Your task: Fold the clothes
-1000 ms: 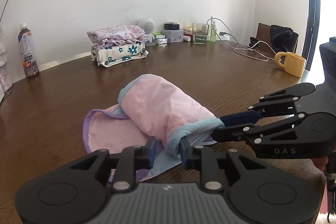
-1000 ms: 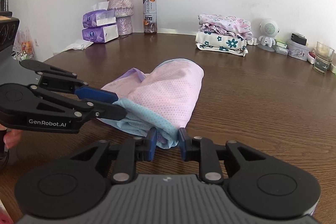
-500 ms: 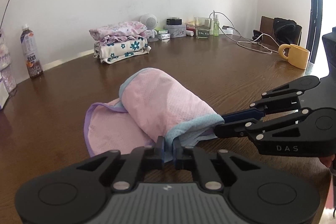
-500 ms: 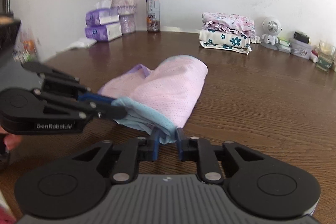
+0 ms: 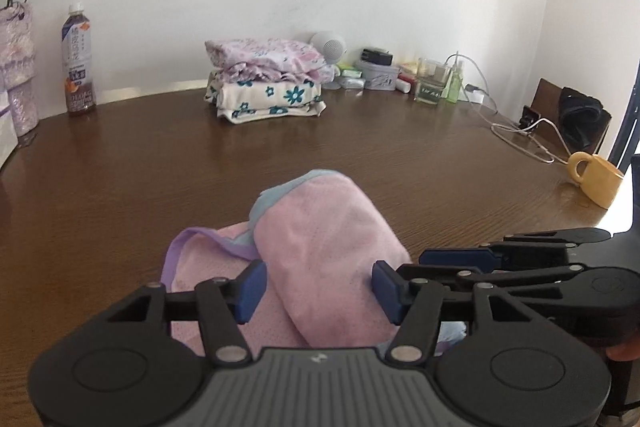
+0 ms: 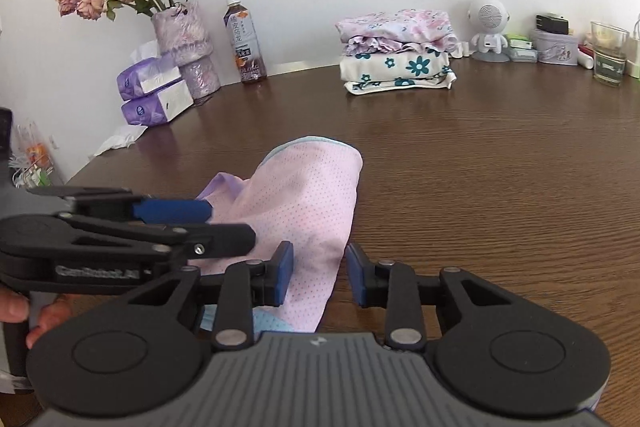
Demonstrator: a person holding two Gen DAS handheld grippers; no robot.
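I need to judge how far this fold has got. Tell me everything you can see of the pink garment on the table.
The pink garment is a thin, dotted mesh-like fabric with light blue trim on its far edge and lilac trim on a flatter layer to its left. It is folded over into a soft, puffy bundle lying on the brown wooden table. The left gripper and right gripper both stand open over its near end, gripping nothing.

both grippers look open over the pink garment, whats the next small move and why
Probably ease both back: the left gripper and right gripper stand open, and the pink garment lies folded on the table.
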